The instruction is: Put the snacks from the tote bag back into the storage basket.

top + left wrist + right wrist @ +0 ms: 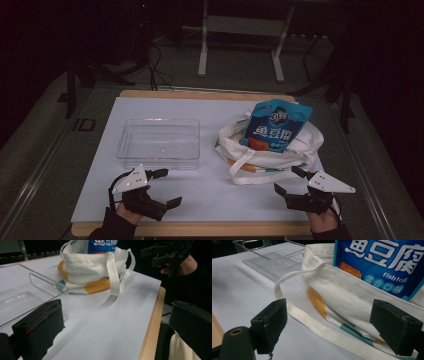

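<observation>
A white cloth tote bag [270,150] with orange and teal patches lies on the white table top, right of centre. A blue snack pouch [276,125] sticks out of its mouth. Left of it stands an empty clear plastic box [159,142]. My left gripper [166,188] rests near the front edge, just in front of the box, jaws wide apart and empty. My right gripper [289,180] sits at the front right, open, its jaws pointing at the bag's strap [312,322] and side [352,300]. The left gripper view shows the box [30,295], the bag [92,270] and the other hand's gripper [170,252].
The white sheet covers a wooden table [200,229] whose edge shows at the front and back. A white metal stand [240,40] and dark cables stand on the floor behind. Bare white surface lies between the two grippers.
</observation>
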